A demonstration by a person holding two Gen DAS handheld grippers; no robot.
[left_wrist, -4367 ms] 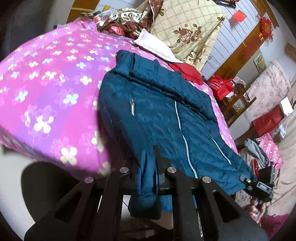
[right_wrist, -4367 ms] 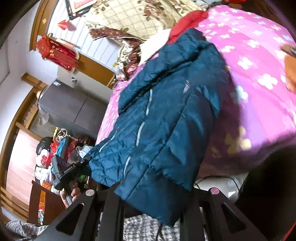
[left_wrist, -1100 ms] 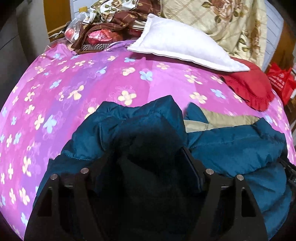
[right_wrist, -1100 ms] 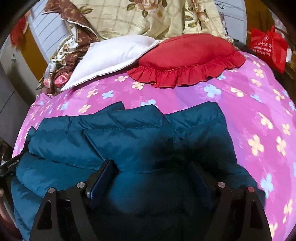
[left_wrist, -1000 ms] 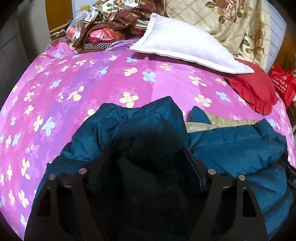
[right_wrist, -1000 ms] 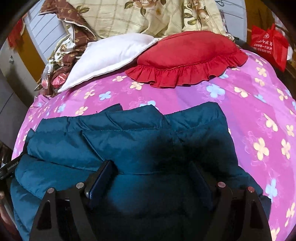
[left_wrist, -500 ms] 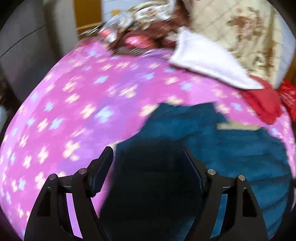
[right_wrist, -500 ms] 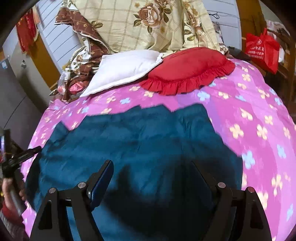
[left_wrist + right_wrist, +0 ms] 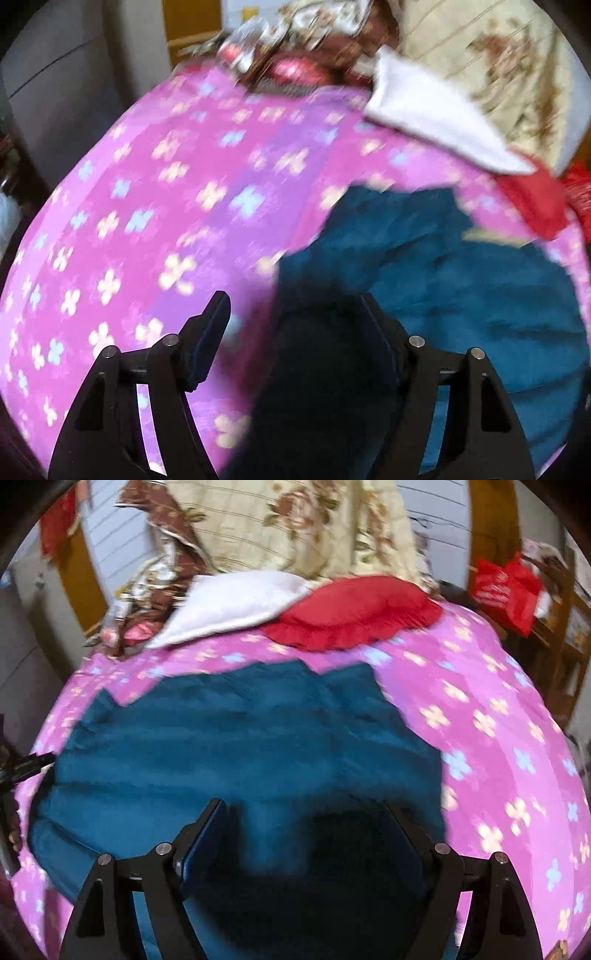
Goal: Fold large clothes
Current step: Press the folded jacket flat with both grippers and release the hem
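A dark teal quilted padded jacket (image 9: 236, 746) lies folded on a bed covered by a pink and purple sheet with small flower print (image 9: 491, 716). In the right wrist view the jacket fills the middle of the bed, and its far edge lies near a red round cushion with a frilled border (image 9: 354, 613) and a white pillow (image 9: 236, 602), without touching them. Behind them leans a cream quilt with brown roses (image 9: 295, 520).

The right gripper (image 9: 304, 823) hovers above the near part of the jacket, its two black fingers (image 9: 207, 830) wide apart and grasping nothing.

The left gripper (image 9: 293, 317) is over the left edge of the jacket (image 9: 443, 280), half above the sheet (image 9: 147, 206). Its jaws are closing a little, but they are released and the pads do not press on the fabric. This view is blurred, so finer details cannot be told
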